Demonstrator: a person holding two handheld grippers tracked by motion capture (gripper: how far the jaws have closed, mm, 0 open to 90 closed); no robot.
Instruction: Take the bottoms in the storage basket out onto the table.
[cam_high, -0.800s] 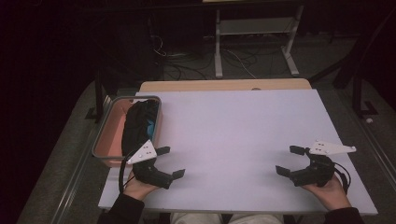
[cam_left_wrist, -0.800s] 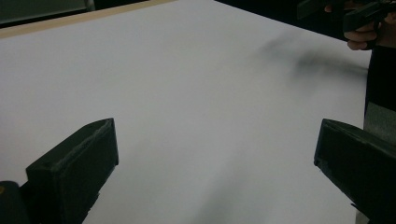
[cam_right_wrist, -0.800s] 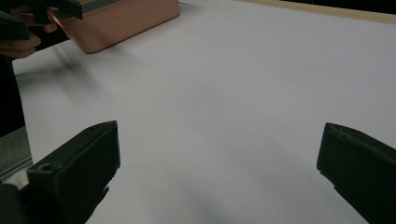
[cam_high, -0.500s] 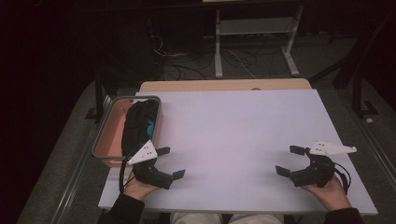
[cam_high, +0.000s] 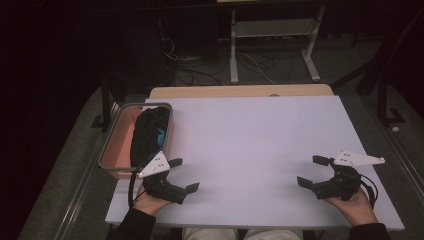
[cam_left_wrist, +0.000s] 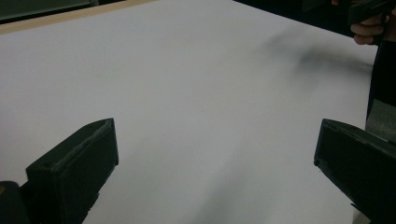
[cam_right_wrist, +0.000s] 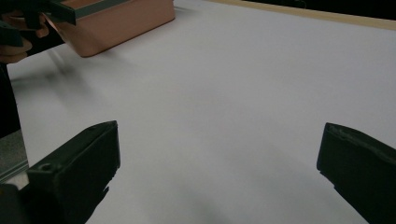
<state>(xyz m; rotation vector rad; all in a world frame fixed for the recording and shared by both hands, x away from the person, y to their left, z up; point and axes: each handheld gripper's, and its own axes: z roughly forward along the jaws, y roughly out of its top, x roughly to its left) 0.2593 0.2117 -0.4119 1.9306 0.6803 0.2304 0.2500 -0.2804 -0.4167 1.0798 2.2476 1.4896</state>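
Dark cloth bundle (cam_high: 147, 135) lies in pinkish tray (cam_high: 111, 150) at table's (cam_high: 260, 145) left edge, just beyond left gripper (cam_high: 183, 175); jaws wide apart, holding nothing. Right gripper (cam_high: 311, 171) near table's right front corner, well apart, jaws likewise spread and empty, over bare white surface

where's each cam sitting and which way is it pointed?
High view: above the person's side, looking forward and down on the white table top; both hands, left gripper, right gripper show.
Left gripper view: rides the left gripper, faces across the table; own jaws, the other hand.
Right gripper view: rides the right gripper, faces the salmon-pink rectangular bin; own jaws.
Shared: high and right gripper views show the bin.
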